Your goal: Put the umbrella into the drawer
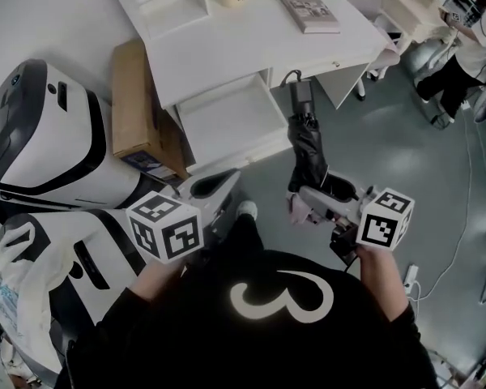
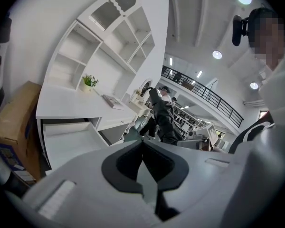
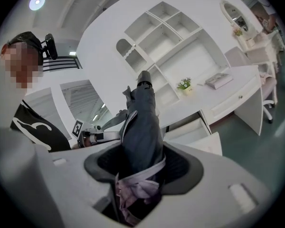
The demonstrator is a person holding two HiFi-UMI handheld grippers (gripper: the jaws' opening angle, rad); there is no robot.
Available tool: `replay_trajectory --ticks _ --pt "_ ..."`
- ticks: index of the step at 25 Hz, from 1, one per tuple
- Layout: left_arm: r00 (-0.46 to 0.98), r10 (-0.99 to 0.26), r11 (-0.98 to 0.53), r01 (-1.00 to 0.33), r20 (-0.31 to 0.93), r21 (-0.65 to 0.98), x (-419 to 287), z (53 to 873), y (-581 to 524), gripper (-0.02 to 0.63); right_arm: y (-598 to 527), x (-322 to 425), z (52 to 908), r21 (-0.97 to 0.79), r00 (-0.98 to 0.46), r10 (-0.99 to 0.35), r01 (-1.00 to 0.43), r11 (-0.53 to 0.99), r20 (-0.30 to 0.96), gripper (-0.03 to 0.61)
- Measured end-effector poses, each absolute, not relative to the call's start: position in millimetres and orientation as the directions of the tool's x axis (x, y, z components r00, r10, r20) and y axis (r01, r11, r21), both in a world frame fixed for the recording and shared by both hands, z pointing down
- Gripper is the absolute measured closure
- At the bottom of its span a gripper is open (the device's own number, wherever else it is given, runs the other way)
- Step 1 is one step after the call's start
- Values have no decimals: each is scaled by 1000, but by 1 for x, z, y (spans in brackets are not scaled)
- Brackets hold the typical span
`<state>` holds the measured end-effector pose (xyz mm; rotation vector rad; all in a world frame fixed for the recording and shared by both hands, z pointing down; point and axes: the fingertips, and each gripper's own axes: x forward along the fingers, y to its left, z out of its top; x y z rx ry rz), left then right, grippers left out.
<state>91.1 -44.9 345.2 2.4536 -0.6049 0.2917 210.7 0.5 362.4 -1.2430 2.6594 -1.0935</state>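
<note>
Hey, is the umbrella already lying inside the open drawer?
No, the umbrella is clamped in the right gripper, outside the drawer, which shows only its bare white bottom.

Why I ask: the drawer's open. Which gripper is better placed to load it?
Right: the right gripper holds the folded umbrella near the open drawer; the left gripper is shut, empty.

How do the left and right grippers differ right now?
The right gripper is clamped on the folded dark umbrella; the left gripper holds nothing. The right fingers stand apart around it; the left fingers meet. Both face the white desk.
</note>
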Motion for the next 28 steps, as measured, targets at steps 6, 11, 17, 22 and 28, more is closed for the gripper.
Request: replay_trajectory --ticks 6,11,17,22,28 --pt "869 -361 -689 -493 339 531 93 352 -119 604 -68 209 365 -591 -698 -638 -676 440 324 344" --pt "859 -379 -668 -511 343 541 84 356 -177 604 -124 198 365 -580 -716 -604 -672 460 350 344" --pt "836 -407 -648 -548 367 529 64 367 -227 604 -177 182 372 -545 -737 -538 -670 504 409 345" --pt "824 -436 -627 -567 362 534 43 371 -259 604 -211 168 381 -484 -735 -489 -678 553 471 346" --pt "798 -477 -589 -602 368 540 19 380 -287 604 -241 151 400 -406 -726 -425 -668 624 541 347"
